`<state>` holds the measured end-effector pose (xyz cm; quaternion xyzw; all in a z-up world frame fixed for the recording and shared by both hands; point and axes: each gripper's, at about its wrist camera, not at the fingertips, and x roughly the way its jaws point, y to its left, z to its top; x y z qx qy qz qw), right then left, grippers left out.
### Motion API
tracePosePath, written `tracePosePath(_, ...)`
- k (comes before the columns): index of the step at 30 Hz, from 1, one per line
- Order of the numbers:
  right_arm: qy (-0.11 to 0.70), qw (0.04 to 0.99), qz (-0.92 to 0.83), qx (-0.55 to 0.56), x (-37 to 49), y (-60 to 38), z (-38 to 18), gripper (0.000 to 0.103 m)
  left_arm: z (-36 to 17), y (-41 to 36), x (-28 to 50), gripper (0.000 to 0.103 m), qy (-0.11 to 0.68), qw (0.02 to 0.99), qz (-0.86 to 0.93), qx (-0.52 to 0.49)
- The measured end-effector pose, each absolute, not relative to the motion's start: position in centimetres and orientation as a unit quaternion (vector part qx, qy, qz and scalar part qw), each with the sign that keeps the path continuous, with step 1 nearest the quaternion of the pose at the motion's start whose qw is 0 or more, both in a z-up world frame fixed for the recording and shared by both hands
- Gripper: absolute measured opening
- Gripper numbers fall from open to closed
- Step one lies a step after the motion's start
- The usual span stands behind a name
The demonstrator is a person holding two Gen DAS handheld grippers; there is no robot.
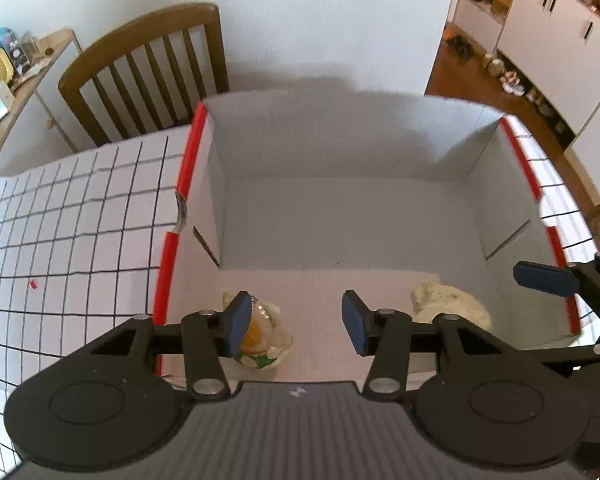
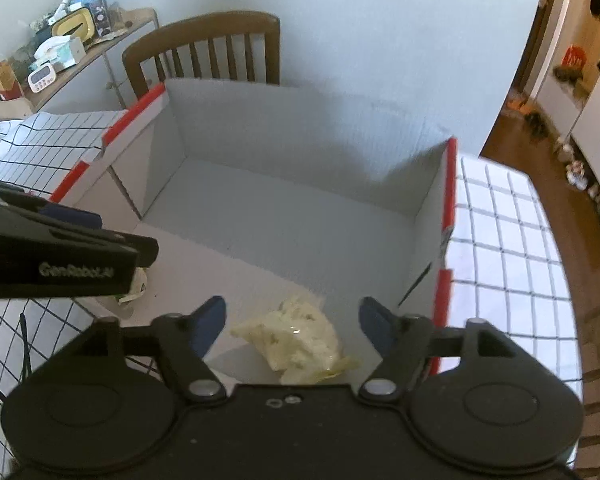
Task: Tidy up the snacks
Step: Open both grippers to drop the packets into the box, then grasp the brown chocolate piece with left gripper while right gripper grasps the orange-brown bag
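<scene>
Box (image 1: 340, 216): two wrapped snacks lie inside on the near floor, orange-print packet (image 1: 266, 340) left, pale packet (image 2: 296, 336) right. Left gripper (image 1: 296, 324) and right gripper (image 2: 292, 328) released, holding nothing. Further snacks unseen.

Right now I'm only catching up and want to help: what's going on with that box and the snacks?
A person is sorting snacks into a white cardboard box with red edges, on a checked tablecloth, a gripper in each hand. Both grippers hang over the box's near end with jaws open. The left gripper is above an orange and green snack packet, which lies on the box floor. The right gripper is over a pale yellowish packet, also lying loose. The rest of the box is bare.
</scene>
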<state>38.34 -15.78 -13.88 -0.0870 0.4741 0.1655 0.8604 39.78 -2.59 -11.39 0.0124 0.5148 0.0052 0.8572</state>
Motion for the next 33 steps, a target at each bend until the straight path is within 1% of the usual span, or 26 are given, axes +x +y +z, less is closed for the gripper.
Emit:
tracePosePath(2,0.470,0.862,0.171,-0.085,37.9,-16.1,-13.1,0.074,-10.6,-2.3,39.3,0.050,0.506,0.863,0.003,0.015)
tracePosePath(4,0.464,0.865,0.173,-0.079,37.4,-16.5,-12.3,0.078,-9.7,-2.2,38.7,0.052,0.496,0.868,0.001,0.011)
tracePosePath(8,0.453,0.871,0.180,-0.068,36.6,-17.1,-10.8,0.080,-8.1,-2.3,37.5,0.053,0.482,0.876,-0.004,0.008)
tracePosePath(25,0.403,0.887,0.222,-0.034,30.8,-19.3,-5.4,0.084,-1.6,-2.4,30.3,0.053,0.427,0.904,-0.026,0.000)
tracePosePath(29,0.394,0.887,0.237,-0.029,28.8,-20.0,-4.6,0.085,-0.6,-2.1,27.7,0.063,0.410,0.912,-0.019,-0.001)
tracePosePath(32,0.388,0.886,0.254,-0.023,27.1,-20.4,-4.2,0.087,-0.3,-1.9,25.6,0.064,0.398,0.917,-0.011,0.003)
tracePosePath(33,0.386,0.886,0.256,-0.024,26.5,-20.5,-4.2,0.091,-0.3,-1.9,25.0,0.064,0.396,0.918,-0.011,0.002)
